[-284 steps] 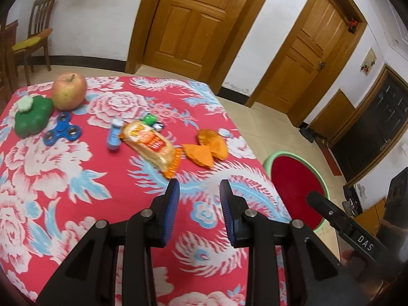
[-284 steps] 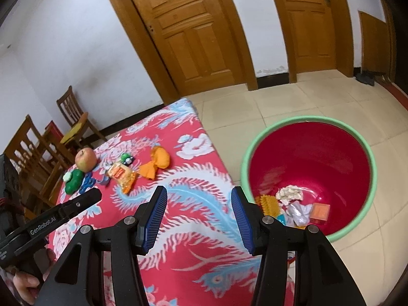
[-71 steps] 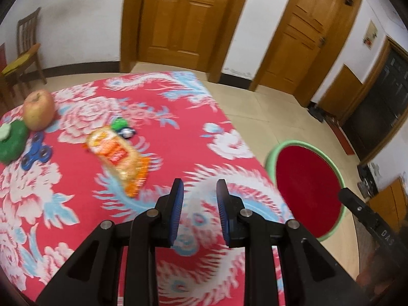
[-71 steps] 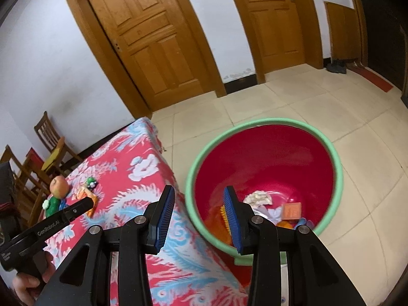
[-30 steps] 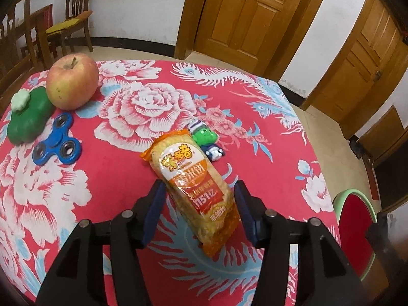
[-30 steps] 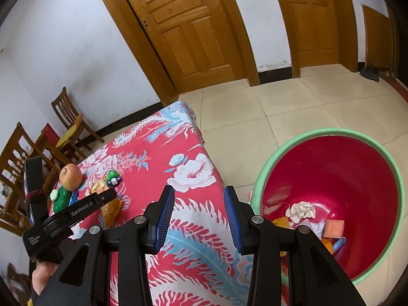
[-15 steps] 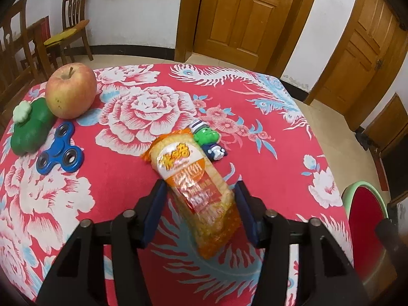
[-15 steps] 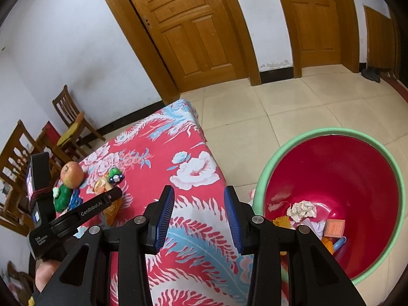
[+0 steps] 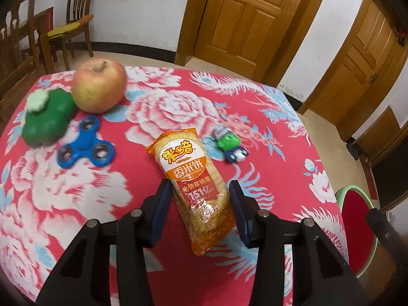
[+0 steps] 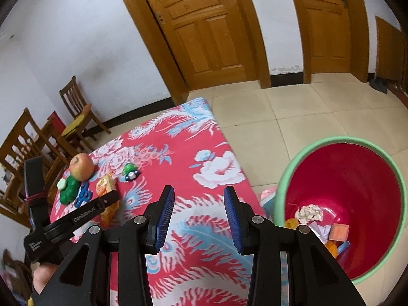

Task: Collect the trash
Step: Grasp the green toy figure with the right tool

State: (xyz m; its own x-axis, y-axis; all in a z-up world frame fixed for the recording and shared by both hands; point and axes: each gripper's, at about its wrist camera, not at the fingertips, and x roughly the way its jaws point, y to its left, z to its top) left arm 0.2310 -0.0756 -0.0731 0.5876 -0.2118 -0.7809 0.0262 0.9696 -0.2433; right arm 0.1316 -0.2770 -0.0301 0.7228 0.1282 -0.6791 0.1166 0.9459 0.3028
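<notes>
An orange snack packet (image 9: pixel 193 178) lies lengthwise between the fingers of my left gripper (image 9: pixel 200 196), over the red flowered tablecloth (image 9: pixel 153 102). The jaws are closing and both blue pads press its sides. In the right wrist view the packet (image 10: pixel 105 185) shows partly under one of the left gripper's fingers (image 10: pixel 102 204). My right gripper (image 10: pixel 199 204) stands open and empty above the table's near right corner. A red basin with a green rim (image 10: pixel 285 183) sits on the floor to the right. It holds crumpled paper (image 10: pixel 308 213) and other scraps.
An apple (image 9: pixel 98 85), a green plush lump (image 9: pixel 47 125) and a blue fidget spinner (image 9: pixel 85 149) sit at the table's left. A small green toy (image 9: pixel 230 145) lies right of the packet. Wooden chairs (image 9: pixel 74 25) stand behind; the basin's rim (image 9: pixel 357 187) shows past the table's right edge.
The left jaws have narrowed onto the packet. The packet has shifted with the gripper, away from the small green toy. The right gripper has drifted a little and stays open as before.
</notes>
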